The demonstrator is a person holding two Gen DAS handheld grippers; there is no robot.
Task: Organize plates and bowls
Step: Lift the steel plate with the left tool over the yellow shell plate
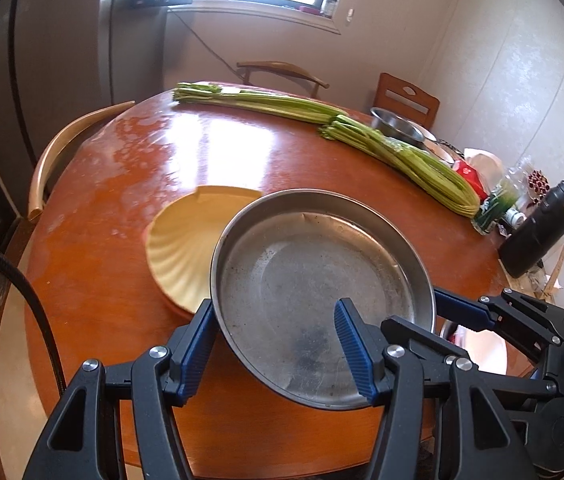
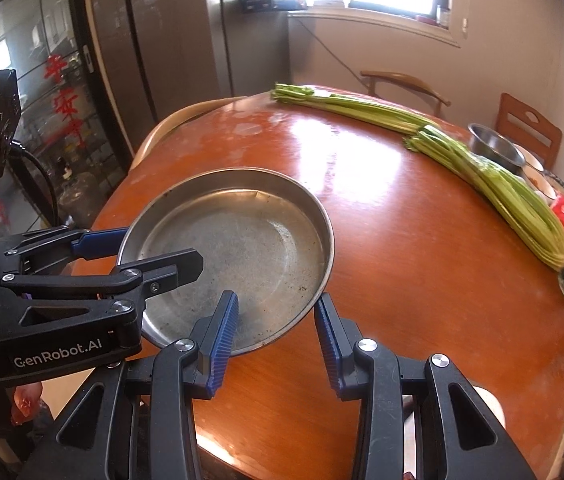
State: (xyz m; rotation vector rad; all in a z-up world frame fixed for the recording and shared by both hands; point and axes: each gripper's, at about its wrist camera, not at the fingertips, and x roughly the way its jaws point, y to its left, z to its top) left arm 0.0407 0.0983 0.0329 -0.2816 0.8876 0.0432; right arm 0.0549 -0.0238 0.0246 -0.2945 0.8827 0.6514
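Observation:
A large round steel pan (image 1: 313, 272) hangs tilted over the orange wooden table (image 1: 130, 184), carried by both grippers. My left gripper (image 1: 274, 312) is shut on its near rim, one blue pad outside the wall and one inside. At the pan's right rim my right gripper (image 1: 457, 312) is also shut on it. In the right wrist view the pan (image 2: 242, 240) has my right gripper (image 2: 276, 300) on its near right edge and the left gripper (image 2: 154, 248) on its left edge. A yellow shell-shaped plate (image 1: 178, 248) lies on the table, partly hidden under the pan.
Long green stalks (image 1: 361, 132) lie across the far side of the table. A small steel bowl (image 1: 395, 126) stands behind them. At the right edge are a black flask (image 1: 541, 232), bottles and packets. A white dish (image 1: 481, 348) shows below the right gripper. Chairs (image 1: 66, 144) ring the table.

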